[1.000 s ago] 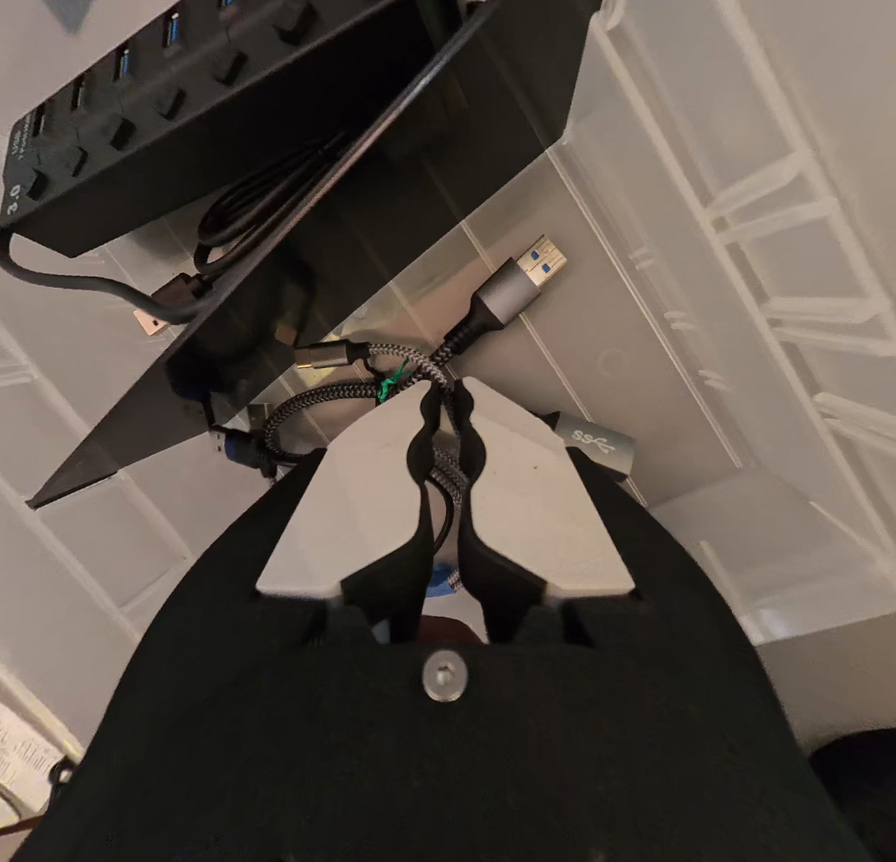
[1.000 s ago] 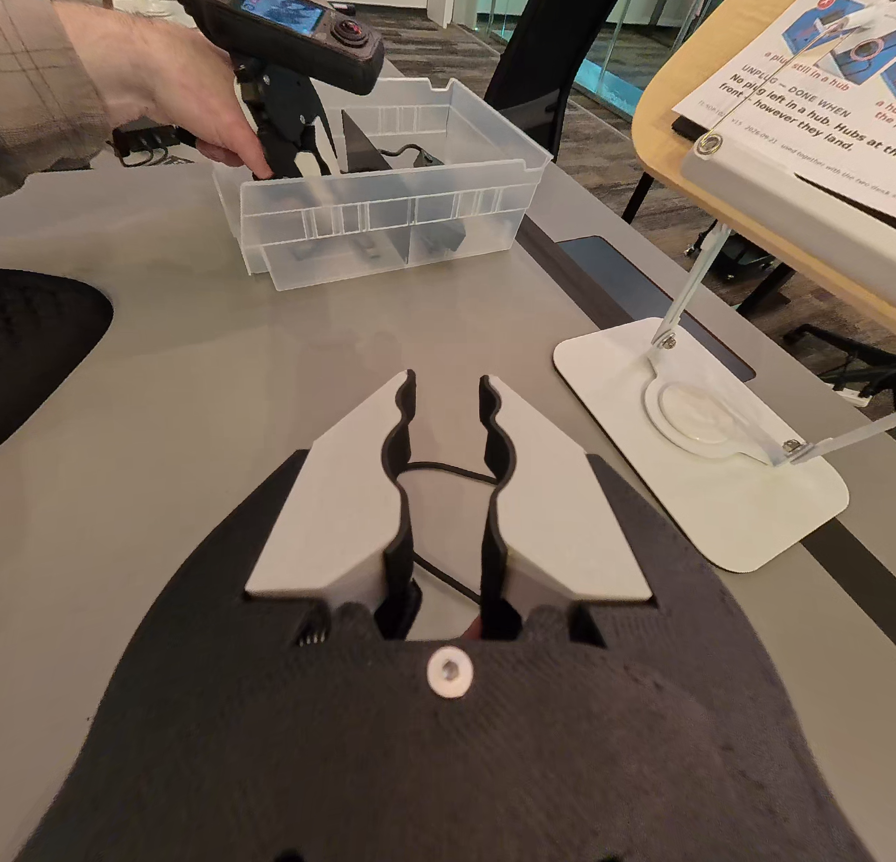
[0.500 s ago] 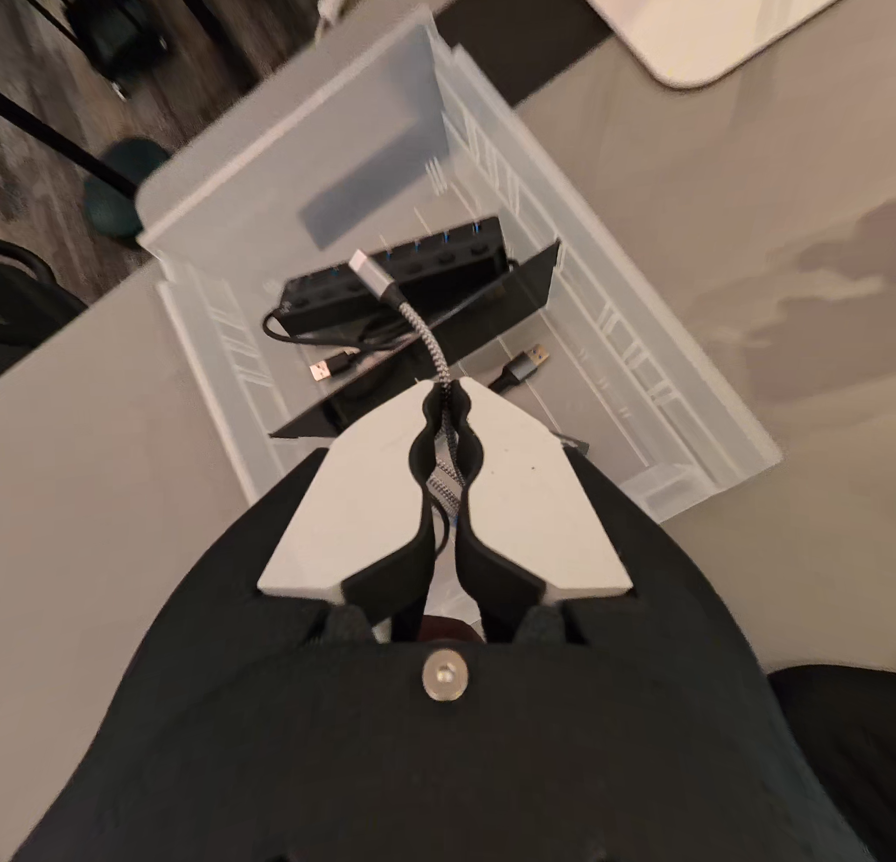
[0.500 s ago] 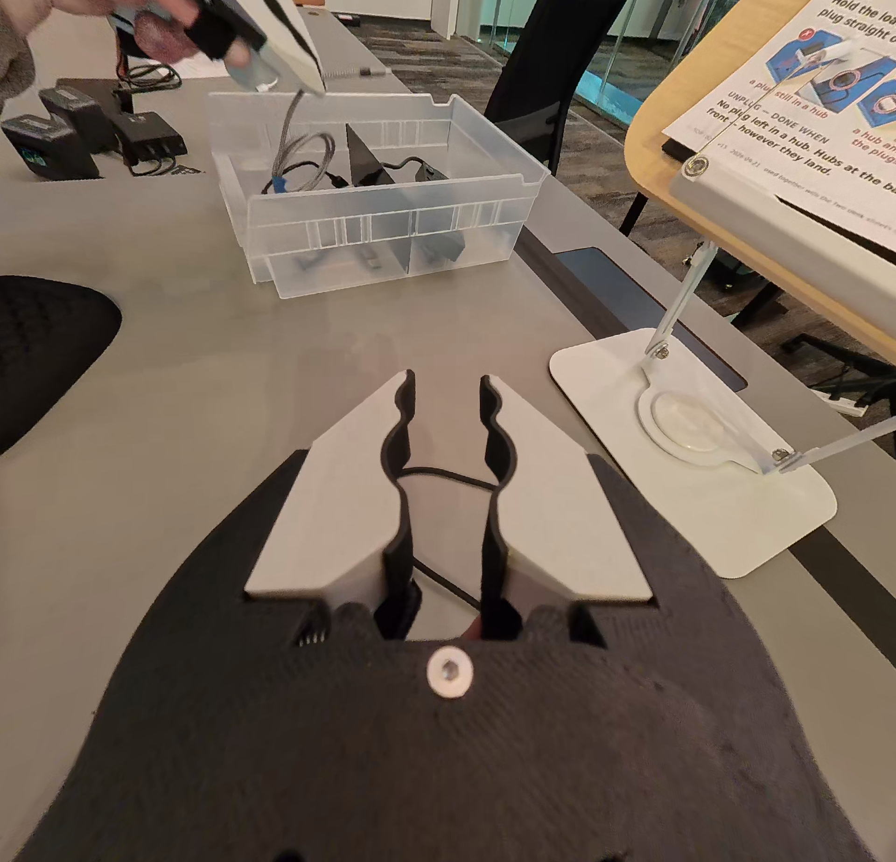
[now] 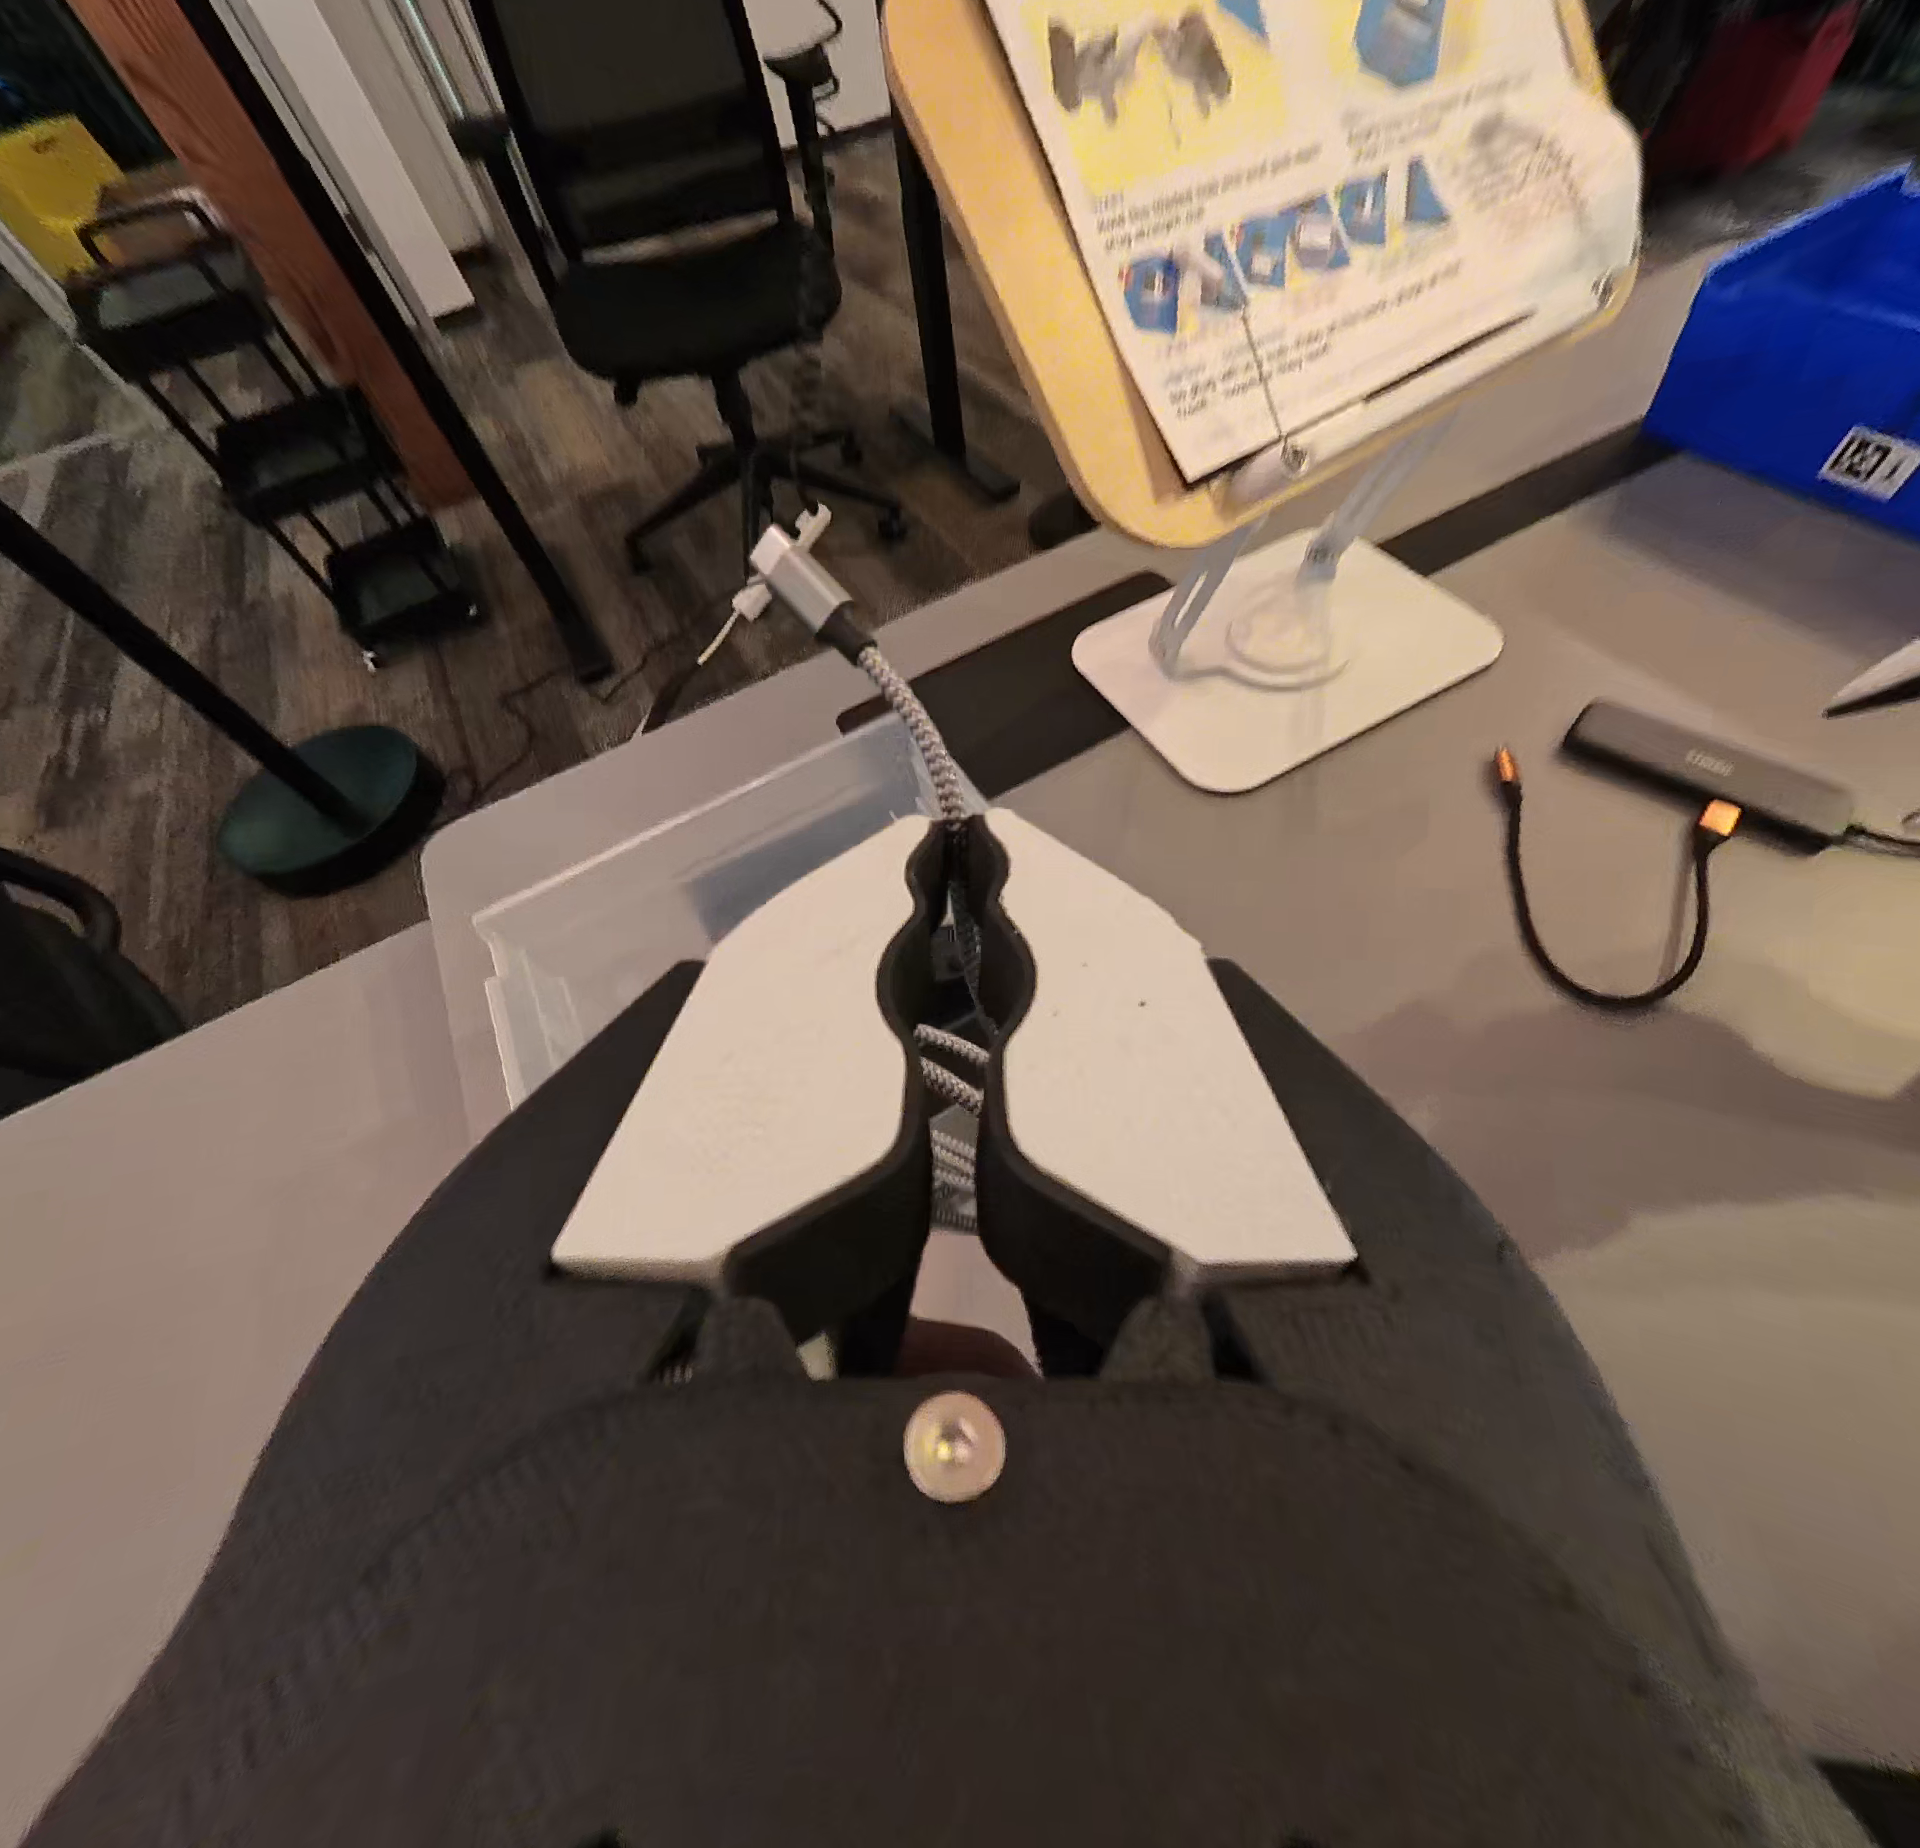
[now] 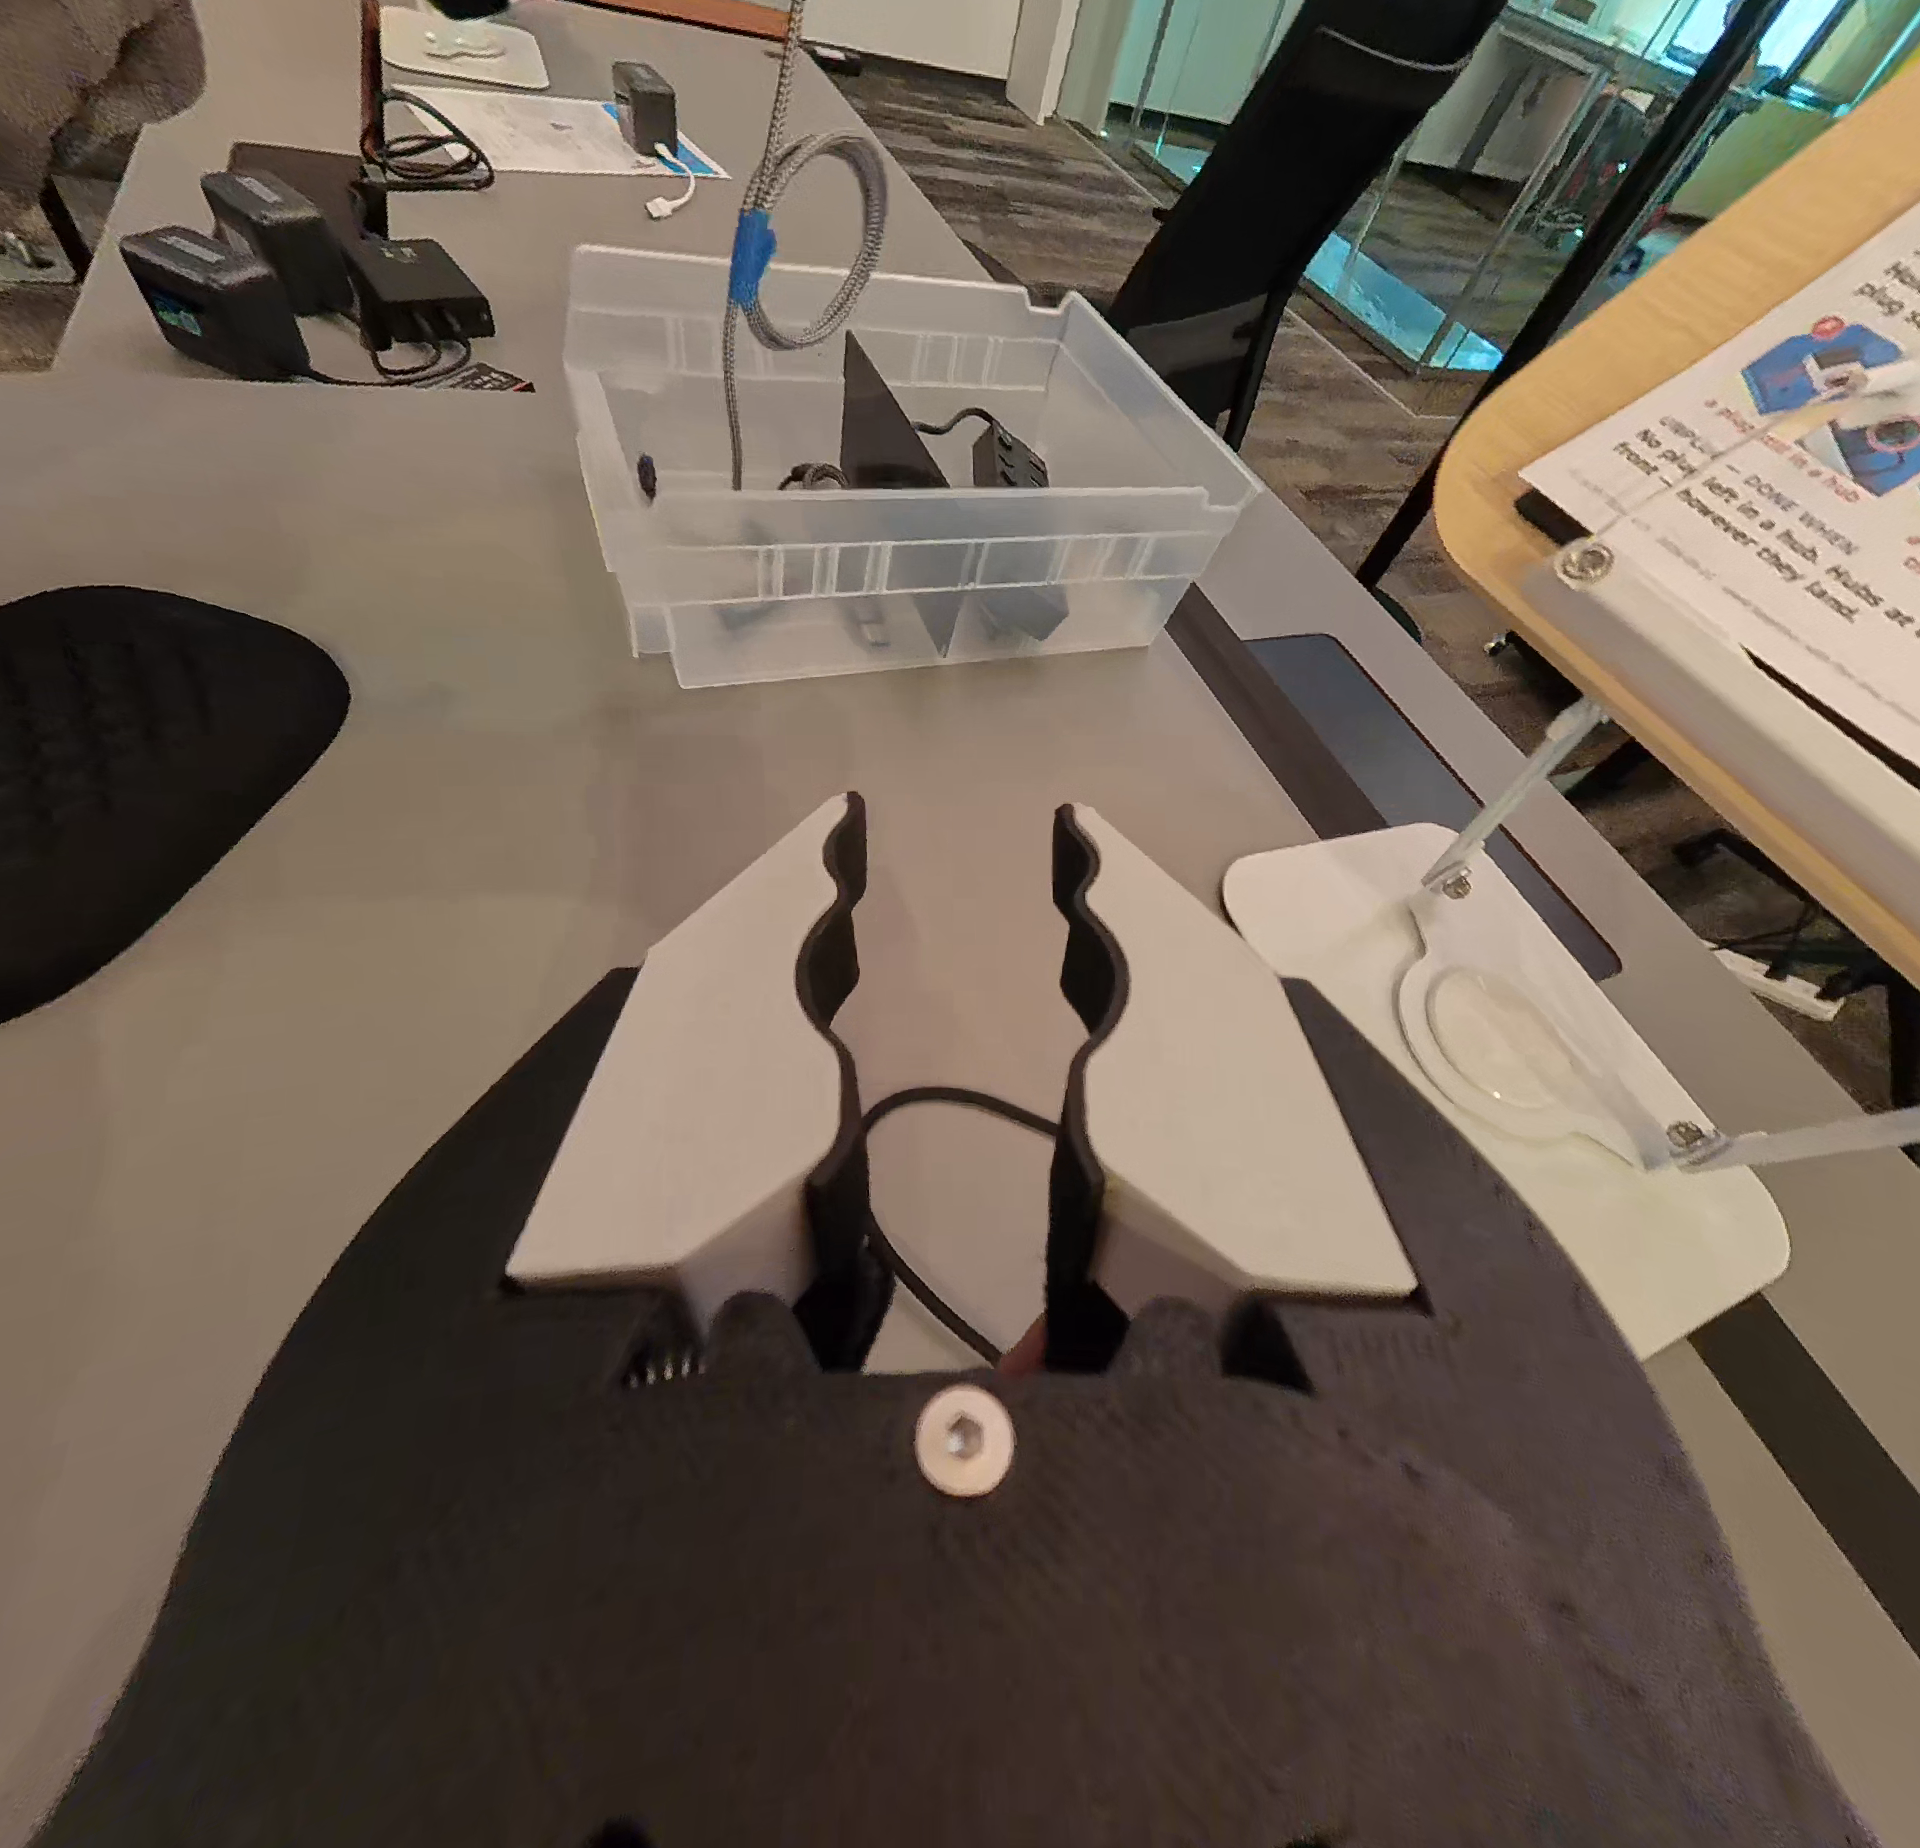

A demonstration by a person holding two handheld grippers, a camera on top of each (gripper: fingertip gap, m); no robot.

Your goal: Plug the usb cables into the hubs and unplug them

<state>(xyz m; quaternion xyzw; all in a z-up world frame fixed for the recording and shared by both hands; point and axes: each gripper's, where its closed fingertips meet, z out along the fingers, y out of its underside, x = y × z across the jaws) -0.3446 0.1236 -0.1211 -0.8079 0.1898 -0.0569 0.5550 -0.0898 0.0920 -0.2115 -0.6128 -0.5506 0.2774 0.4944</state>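
Left gripper (image 5: 961, 832) pinches one braided cable (image 5: 912, 720); right gripper (image 6: 954, 811) gapes empty near one bin (image 6: 894, 551).

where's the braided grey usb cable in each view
Left wrist view: the braided cable sticks up out of the shut left claw at centre, its silver plug in the air.
Right wrist view: it hangs from the top edge, upper centre, with a loop and a blue band, trailing into the clear bin.
Shared landmark: the clear bin, below the cable in both views.
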